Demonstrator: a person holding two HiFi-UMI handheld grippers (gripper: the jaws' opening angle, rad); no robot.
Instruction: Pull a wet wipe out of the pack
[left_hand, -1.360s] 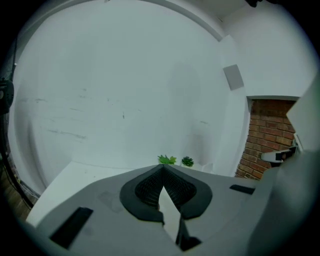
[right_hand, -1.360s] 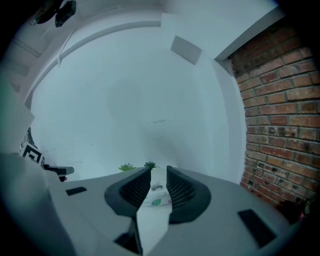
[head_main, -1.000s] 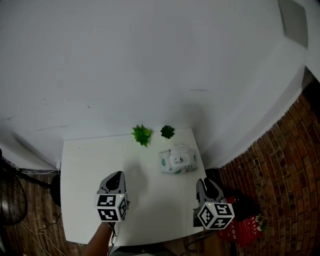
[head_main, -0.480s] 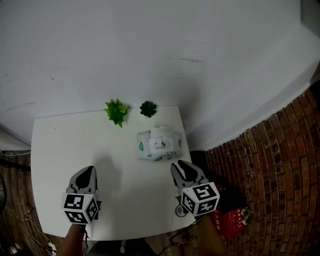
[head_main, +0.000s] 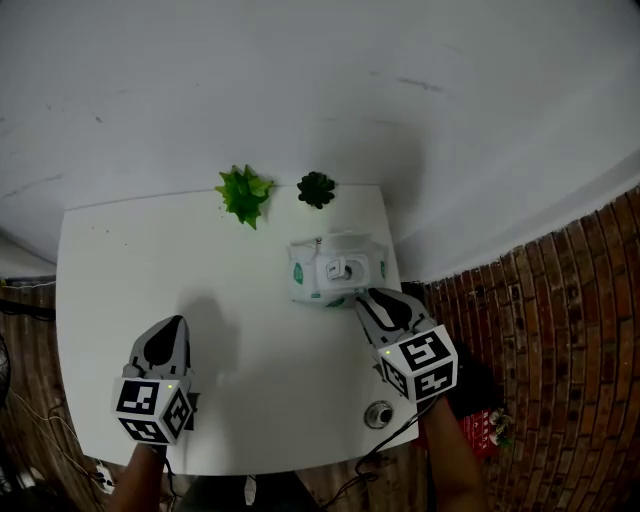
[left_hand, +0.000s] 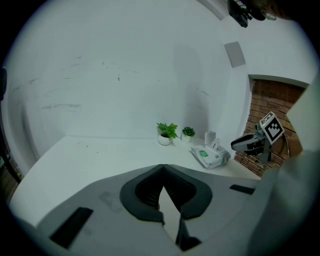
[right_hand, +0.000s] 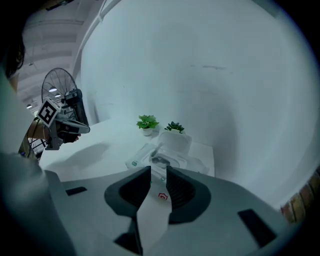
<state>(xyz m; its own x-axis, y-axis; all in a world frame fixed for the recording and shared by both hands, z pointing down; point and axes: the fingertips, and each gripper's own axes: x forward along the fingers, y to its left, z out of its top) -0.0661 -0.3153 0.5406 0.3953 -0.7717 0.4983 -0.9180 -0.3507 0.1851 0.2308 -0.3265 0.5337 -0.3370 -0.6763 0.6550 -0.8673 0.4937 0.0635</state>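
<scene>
A white and green wet wipe pack (head_main: 335, 272) lies at the table's back right with its lid flipped up. It also shows in the left gripper view (left_hand: 212, 155) and just beyond the jaws in the right gripper view (right_hand: 165, 155). My right gripper (head_main: 372, 298) is open, its tips at the pack's near edge, nothing between them (right_hand: 158, 172). My left gripper (head_main: 168, 330) hovers over the table's front left, far from the pack, jaws shut and holding nothing (left_hand: 162, 167).
Two small potted plants (head_main: 243, 193) (head_main: 316, 188) stand at the white table's (head_main: 120, 260) back edge behind the pack. A round metal fitting (head_main: 379, 414) sits near the front right corner. Brick floor (head_main: 560, 330) lies past the right edge, and a fan (right_hand: 57, 85) stands left.
My right gripper has moved forward to the pack's near edge. The left gripper has stayed at the front left. The head view has shifted a little.
</scene>
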